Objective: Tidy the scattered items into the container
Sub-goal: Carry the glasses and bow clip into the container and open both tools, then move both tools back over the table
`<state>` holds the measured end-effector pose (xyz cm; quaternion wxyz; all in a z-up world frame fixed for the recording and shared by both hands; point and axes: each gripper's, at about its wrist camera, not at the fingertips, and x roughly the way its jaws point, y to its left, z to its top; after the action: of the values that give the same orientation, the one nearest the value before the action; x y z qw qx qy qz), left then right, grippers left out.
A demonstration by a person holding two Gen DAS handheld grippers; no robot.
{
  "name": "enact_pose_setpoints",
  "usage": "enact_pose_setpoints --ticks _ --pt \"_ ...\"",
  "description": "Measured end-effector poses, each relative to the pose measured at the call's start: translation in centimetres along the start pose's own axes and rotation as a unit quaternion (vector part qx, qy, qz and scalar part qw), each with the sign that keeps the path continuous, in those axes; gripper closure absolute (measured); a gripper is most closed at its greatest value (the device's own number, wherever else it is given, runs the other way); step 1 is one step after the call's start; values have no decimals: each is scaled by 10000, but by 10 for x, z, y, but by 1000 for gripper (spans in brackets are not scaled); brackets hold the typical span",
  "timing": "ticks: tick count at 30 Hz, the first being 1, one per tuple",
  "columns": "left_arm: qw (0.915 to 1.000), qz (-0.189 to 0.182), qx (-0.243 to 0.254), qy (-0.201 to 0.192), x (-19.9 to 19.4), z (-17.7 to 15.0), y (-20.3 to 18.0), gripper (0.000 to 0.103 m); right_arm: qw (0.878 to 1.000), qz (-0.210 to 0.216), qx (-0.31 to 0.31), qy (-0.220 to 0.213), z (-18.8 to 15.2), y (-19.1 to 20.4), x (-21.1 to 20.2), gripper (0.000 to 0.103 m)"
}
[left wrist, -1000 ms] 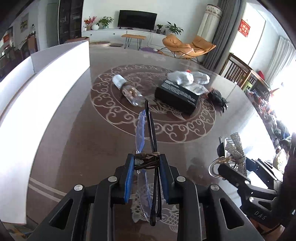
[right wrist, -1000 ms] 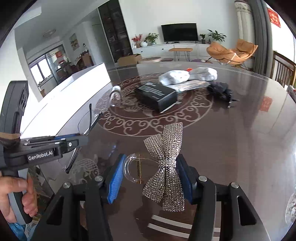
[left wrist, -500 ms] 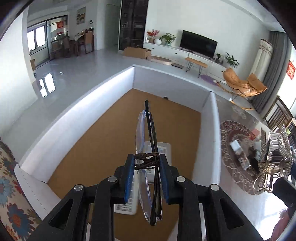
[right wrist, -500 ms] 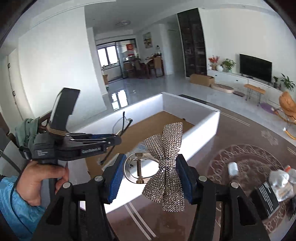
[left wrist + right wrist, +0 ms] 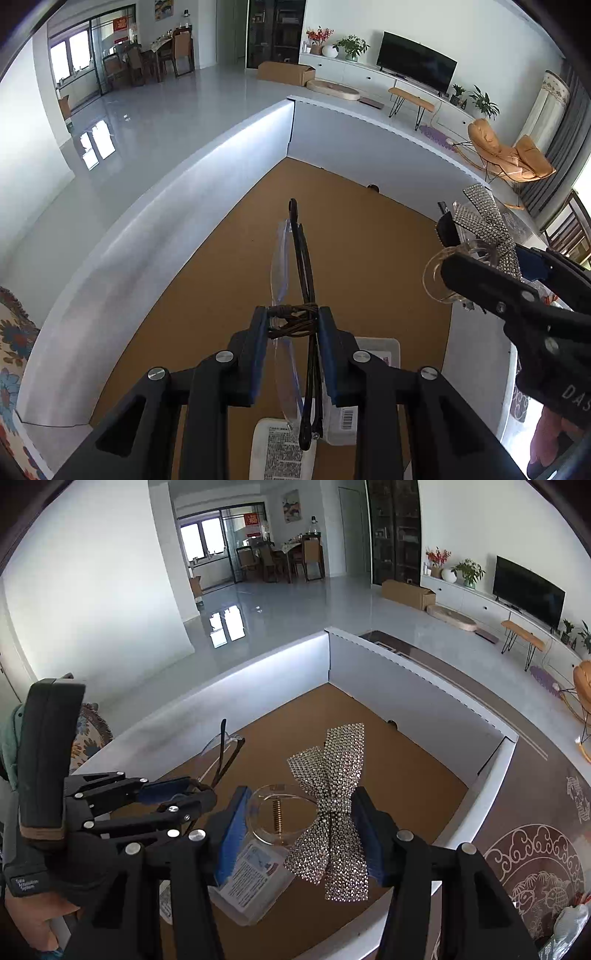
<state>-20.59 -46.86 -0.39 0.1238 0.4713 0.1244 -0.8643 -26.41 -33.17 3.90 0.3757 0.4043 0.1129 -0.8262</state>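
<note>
Folded glasses (image 5: 295,273): light, fragile; left hand-held gripper (image 5: 291,325) clamped at the hinge. Rhinestone bow clip (image 5: 332,805): stiff, light; right hand-held gripper (image 5: 301,827) clamped across it. Both above the container (image 5: 424,701).

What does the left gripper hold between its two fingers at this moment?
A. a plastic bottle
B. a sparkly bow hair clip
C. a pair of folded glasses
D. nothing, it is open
C: in the left wrist view the left gripper is shut on the folded glasses above the white box, while the sparkly bow clip sits in the right gripper.
</note>
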Motion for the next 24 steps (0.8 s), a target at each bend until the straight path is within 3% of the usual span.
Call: enact_pose_setpoints --ticks 3,4,7,9,14,17,20,22,24 --pt "9998 65 16 166 13 1 0 72 9993 50 367 95 4 -14 17 47" --pt "9997 135 14 198 16 0 0 66 9991 -26 408 78 4 -16 20 46" --pt "9991 330 -83 255 17 -6 3 15 9990 95 259 357 -1 -10 32 42" --pt "9991 363 -103 189 12 -9 3 14 9993 100 196 306 -4 -9 30 41" --pt "9990 408 67 -152 -20 -16 -13 14 9975 352 462 -395 -13 -22 -6 40" --pt "9978 321 329 -479 -51 -25 -40 14 9941 438 605 -790 -42 -34 -44 40" --pt "9940 114 752 -780 -84 -43 -82 14 9908 281 829 -1034 -94 -61 -88 40" --pt "9901 -99 1042 -932 -102 -63 -116 13 9892 -86 909 -1149 -140 -83 -116 40" --pt "9860 -394 1299 -972 -110 -88 -156 5 9849 -566 1042 -1262 -190 -108 -148 40"
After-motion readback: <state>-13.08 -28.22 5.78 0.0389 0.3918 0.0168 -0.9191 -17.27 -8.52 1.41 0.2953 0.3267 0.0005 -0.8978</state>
